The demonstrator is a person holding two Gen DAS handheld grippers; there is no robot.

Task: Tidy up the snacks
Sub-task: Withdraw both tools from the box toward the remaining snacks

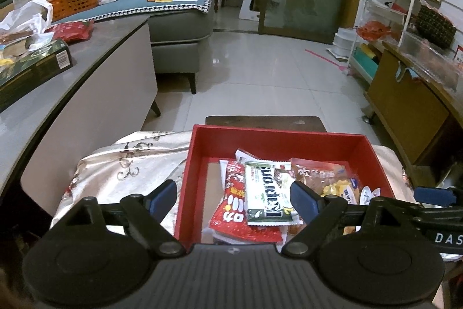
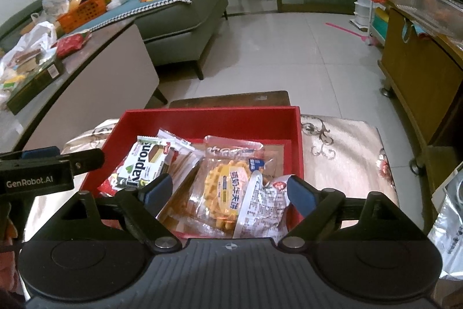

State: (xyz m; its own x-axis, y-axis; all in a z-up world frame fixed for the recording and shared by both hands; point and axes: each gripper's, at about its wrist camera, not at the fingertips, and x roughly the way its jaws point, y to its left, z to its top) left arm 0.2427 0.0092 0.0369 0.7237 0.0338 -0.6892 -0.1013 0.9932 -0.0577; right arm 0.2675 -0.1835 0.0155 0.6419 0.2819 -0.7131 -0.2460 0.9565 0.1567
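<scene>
Both tools, left (image 1: 233,197) and right (image 2: 228,190), wide open, empty, above crinkly glossy packets (image 2: 222,187) in rectangular red box (image 2: 208,118)

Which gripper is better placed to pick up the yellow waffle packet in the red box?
Right. The right gripper is open directly over the waffle packet; the left gripper hangs over the green-white wafer pack.

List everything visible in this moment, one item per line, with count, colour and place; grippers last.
red box: one, red, on the patterned cloth, holding snacks
green-white wafer pack: one, upper left in the box
red snack bag: one, under the wafer pack
waffle pack: one, clear with yellow waffle, box centre
patterned cloth: one, pale, under the box
orange basket: one, on the far counter
dark carton: one, on the counter
left gripper: open, above the box
right gripper: open, over the waffle pack
</scene>
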